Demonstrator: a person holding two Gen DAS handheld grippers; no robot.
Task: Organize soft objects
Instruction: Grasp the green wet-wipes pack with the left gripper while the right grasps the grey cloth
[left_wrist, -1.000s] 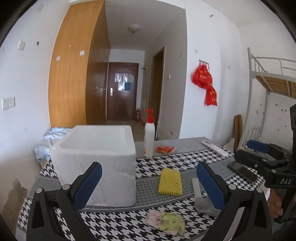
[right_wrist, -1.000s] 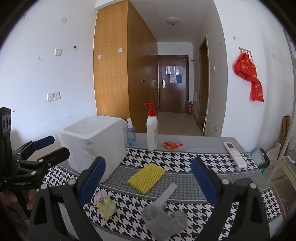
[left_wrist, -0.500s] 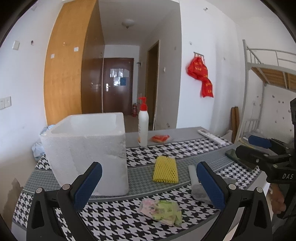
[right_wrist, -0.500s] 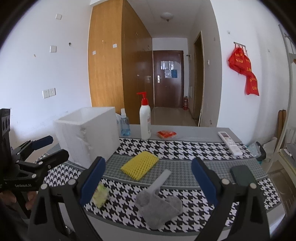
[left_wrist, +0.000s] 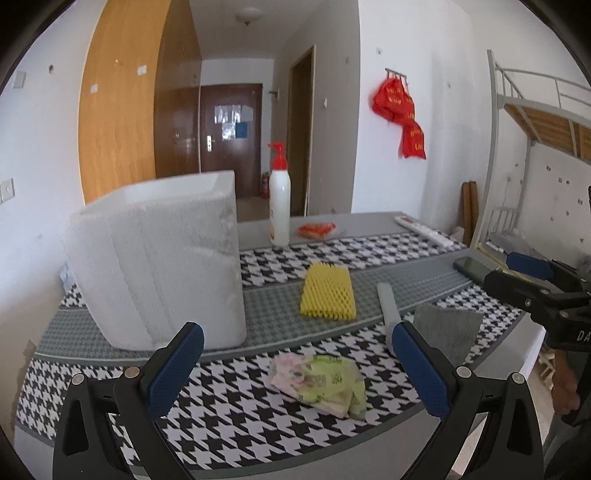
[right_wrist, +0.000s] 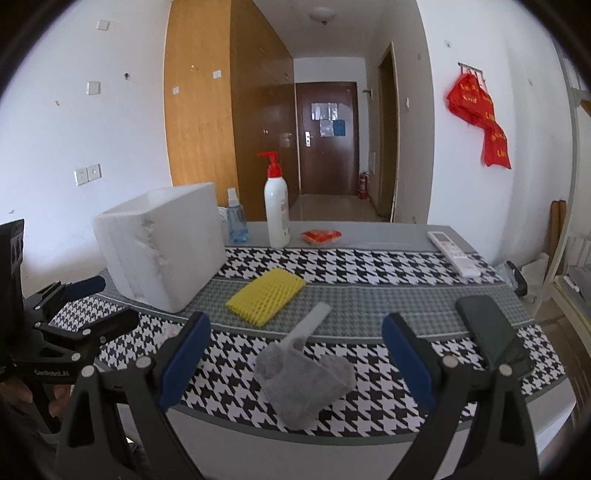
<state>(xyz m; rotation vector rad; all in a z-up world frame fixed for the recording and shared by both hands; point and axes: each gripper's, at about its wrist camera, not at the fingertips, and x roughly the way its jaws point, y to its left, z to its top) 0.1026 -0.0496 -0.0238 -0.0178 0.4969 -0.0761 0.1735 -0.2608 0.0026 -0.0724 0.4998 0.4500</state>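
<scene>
A white foam box (left_wrist: 159, 266) (right_wrist: 162, 243) stands on the left of the houndstooth table. A yellow foam net (left_wrist: 327, 291) (right_wrist: 266, 301) lies in the middle. A green and pink crumpled packet (left_wrist: 321, 380) lies near the front edge, just ahead of my open, empty left gripper (left_wrist: 295, 369). A grey fuzzy duster with a pale handle (right_wrist: 304, 376) (left_wrist: 443, 332) lies at the front, just ahead of my open, empty right gripper (right_wrist: 295, 362). The left gripper also shows in the right wrist view (right_wrist: 88, 306), and the right gripper in the left wrist view (left_wrist: 524, 277).
A white pump bottle with a red top (right_wrist: 277, 210), a blue spray bottle (right_wrist: 234, 221), an orange packet (right_wrist: 320, 236) and a white remote (right_wrist: 454, 253) stand along the back. A dark phone (right_wrist: 491, 334) lies at the right. The table's front edge (right_wrist: 332, 435) is close.
Both grippers have dropped lower and moved closer to the table's front edge. The packet and the duster now sit nearer between their fingers. Nothing on the table has moved.
</scene>
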